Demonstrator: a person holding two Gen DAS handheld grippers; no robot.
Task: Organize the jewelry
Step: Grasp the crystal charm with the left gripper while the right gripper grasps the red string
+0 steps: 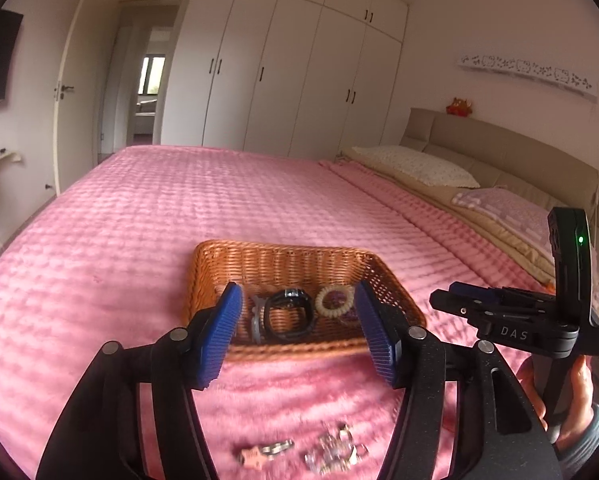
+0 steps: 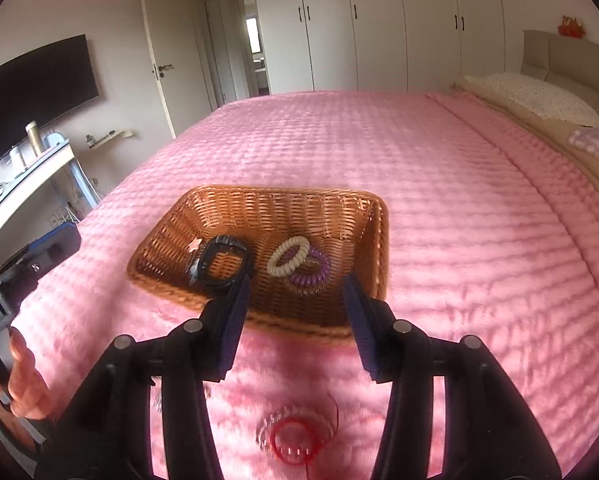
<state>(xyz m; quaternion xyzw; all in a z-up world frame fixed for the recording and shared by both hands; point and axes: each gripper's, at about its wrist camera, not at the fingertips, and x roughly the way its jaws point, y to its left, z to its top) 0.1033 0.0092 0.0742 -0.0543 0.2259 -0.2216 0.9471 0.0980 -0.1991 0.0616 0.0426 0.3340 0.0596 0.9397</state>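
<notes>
Two grippers hung over the pink bedspread, each with jaws apart and nothing between them: the left gripper and the right gripper. Beyond their tips sat a wicker basket holding a black watch, a cream hair tie and a purple hair tie. Nearer the bedspread's front edge lay silver trinkets and a red string bracelet.

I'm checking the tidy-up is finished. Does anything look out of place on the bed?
Yes. A red string bracelet and some small metal pieces lie loose on the pink bedspread, outside the wicker basket that holds the black watch and coil hair ties.
</notes>
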